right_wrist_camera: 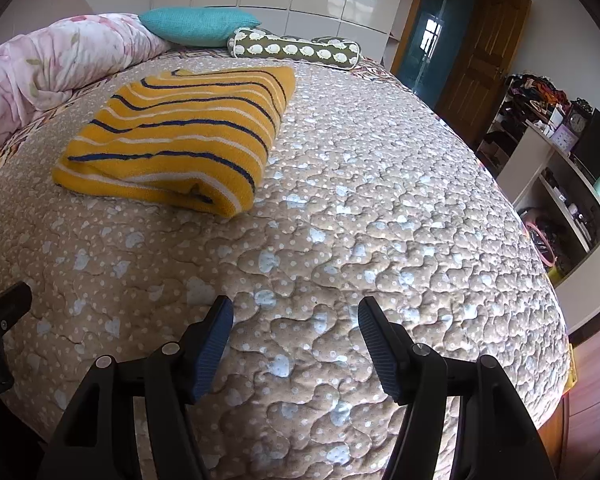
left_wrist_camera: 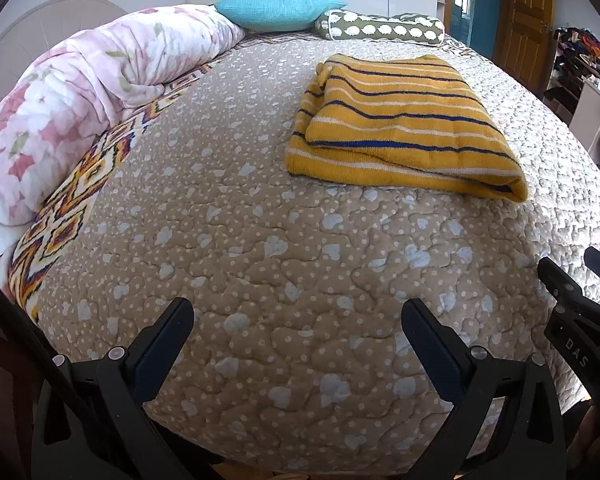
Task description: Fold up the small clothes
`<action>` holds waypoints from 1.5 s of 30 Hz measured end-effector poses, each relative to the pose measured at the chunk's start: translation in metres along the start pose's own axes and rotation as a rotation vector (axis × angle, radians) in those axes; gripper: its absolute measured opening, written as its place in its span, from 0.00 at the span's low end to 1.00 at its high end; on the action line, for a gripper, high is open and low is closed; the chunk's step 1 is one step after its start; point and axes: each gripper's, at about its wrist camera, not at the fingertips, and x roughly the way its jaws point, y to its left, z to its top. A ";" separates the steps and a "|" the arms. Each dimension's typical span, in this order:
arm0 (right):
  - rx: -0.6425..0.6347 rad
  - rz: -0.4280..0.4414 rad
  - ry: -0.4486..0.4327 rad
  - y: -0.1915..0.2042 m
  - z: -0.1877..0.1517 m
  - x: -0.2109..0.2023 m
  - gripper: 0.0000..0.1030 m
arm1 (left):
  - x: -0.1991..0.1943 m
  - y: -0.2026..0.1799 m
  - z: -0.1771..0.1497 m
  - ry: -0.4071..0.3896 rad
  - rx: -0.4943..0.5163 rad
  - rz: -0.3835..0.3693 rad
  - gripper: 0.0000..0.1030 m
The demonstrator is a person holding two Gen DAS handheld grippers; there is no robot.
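Observation:
A yellow knit garment with navy and white stripes lies folded in a thick rectangle on the beige quilted bedspread; it also shows in the right wrist view. My left gripper is open and empty, low near the bed's front edge, well short of the garment. My right gripper is open and empty, also near the front edge, to the right of the garment. The right gripper's side shows at the right edge of the left wrist view.
A rolled pink floral duvet lies along the left of the bed. A teal pillow and an olive bolster sit at the far end. Shelves with clutter stand to the right, a wooden door beyond.

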 end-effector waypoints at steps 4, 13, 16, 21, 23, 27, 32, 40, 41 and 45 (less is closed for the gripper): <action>0.011 -0.009 0.013 -0.004 0.001 0.002 0.67 | -0.001 -0.003 -0.001 0.000 0.010 0.000 1.00; 0.004 -0.019 0.014 -0.003 0.000 0.002 0.69 | 0.000 -0.004 -0.002 0.001 0.012 0.004 1.00; 0.001 -0.022 0.014 -0.002 0.000 0.001 0.69 | 0.000 -0.004 -0.002 0.002 0.008 0.005 1.00; 0.006 -0.019 0.014 -0.001 0.000 0.001 0.70 | 0.001 -0.004 -0.003 0.007 0.015 0.003 1.00; 0.006 -0.019 0.014 -0.001 0.000 0.001 0.70 | 0.002 -0.004 -0.004 0.011 0.017 0.002 1.00; 0.006 -0.020 0.014 -0.001 0.000 0.001 0.70 | 0.004 -0.004 -0.005 0.014 0.017 0.001 1.00; -0.001 -0.024 0.017 0.000 0.000 0.001 0.71 | 0.004 -0.004 -0.004 0.013 0.018 0.001 1.00; 0.005 -0.017 0.002 -0.001 0.001 -0.004 0.71 | 0.003 -0.003 -0.003 0.008 0.013 0.009 1.00; 0.007 -0.014 -0.003 -0.001 0.002 -0.005 0.71 | 0.003 -0.002 -0.001 0.005 0.013 0.011 1.00; 0.000 0.004 -0.021 -0.002 0.013 -0.009 0.71 | 0.005 0.000 0.010 -0.008 0.014 0.019 1.00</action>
